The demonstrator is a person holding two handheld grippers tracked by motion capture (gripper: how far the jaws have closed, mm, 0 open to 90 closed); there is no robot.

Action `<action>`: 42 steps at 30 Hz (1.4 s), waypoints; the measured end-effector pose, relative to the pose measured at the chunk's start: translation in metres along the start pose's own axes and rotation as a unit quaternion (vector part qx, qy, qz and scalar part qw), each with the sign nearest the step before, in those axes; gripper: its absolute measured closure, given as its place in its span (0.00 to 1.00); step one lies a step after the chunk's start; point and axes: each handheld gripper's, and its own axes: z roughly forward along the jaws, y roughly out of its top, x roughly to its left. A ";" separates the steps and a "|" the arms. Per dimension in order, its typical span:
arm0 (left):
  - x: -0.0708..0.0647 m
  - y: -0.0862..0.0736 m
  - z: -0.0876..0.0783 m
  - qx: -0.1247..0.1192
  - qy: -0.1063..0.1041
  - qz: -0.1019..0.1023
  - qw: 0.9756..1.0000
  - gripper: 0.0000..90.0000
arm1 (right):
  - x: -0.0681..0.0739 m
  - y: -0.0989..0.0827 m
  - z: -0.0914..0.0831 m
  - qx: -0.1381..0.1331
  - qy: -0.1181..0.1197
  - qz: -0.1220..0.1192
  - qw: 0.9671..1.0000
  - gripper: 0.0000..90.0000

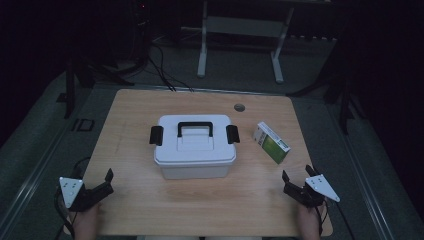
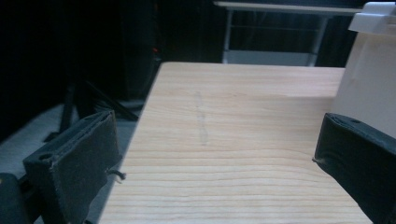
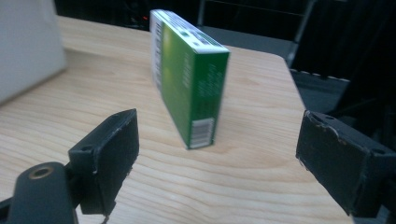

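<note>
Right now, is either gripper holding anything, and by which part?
Nothing is held. The left gripper and right gripper both stand open over the table, apart from the green box and the bin.

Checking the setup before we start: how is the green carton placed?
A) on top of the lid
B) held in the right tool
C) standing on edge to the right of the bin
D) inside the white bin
C: the green carton stands on its edge on the table, right of the white bin, untouched.

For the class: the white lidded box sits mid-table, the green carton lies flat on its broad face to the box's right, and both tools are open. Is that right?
Not quite. The green carton stands on a narrow edge, not flat, as the right gripper view shows. The white box is mid-table, and the left tool and right tool are open.
</note>
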 end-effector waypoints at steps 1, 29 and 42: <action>0.000 0.002 0.002 0.008 -0.013 -0.009 1.000 0.00 | 0.000 0.002 -0.001 -0.002 0.003 0.002 1.000 0.14; -0.045 0.036 0.052 0.078 -0.145 0.038 0.986 0.22 | 0.061 0.057 0.053 -0.014 0.152 -0.029 0.988 0.25; -0.068 0.025 0.085 0.135 -0.197 0.030 0.971 0.60 | 0.093 0.050 0.097 0.040 0.230 -0.044 0.971 0.76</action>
